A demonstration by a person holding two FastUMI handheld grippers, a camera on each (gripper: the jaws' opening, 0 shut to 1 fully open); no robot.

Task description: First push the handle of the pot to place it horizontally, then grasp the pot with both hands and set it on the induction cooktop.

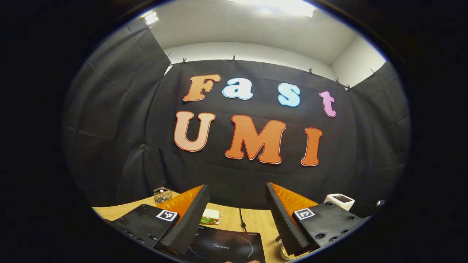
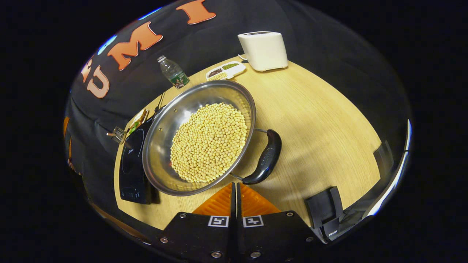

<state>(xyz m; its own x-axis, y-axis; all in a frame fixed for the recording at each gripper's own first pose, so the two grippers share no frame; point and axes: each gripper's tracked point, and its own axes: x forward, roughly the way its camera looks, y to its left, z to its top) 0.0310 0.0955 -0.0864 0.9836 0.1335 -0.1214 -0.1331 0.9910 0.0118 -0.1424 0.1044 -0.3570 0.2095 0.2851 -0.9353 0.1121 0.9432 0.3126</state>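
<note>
The pot [image 2: 199, 137], a wide steel pan filled with soybeans [image 2: 209, 142], is seen in the right gripper view on the wooden table [image 2: 321, 120], its far edge overlapping the induction cooktop [image 2: 132, 160]. The right gripper [image 2: 234, 193] is held just short of the pot's near rim, with its two orange fingers pressed flat together and nothing between them. It is pitched down toward the table from above, its closed tips pointing at the rim beside the near end of the black handle [image 2: 266, 157]. That handle is a loop held off the pot's side by two wire stubs.

The handle-pushing step is judged to be the one in hand; whether the handle already lies horizontal cannot be told from this angle. A sideways nudge with the closed tips against the handle would be called for next, then a two-sided grasp.

The left gripper [image 1: 237, 215] is held with its fingers wide apart and empty, raised and aimed nearly level toward the booth wall, with the cooktop lying below and between its fingers. Beyond the pot a toaster [image 2: 264, 49], a water bottle [image 2: 174, 75] and a small divided dish [image 2: 226, 70] are seen.
</note>
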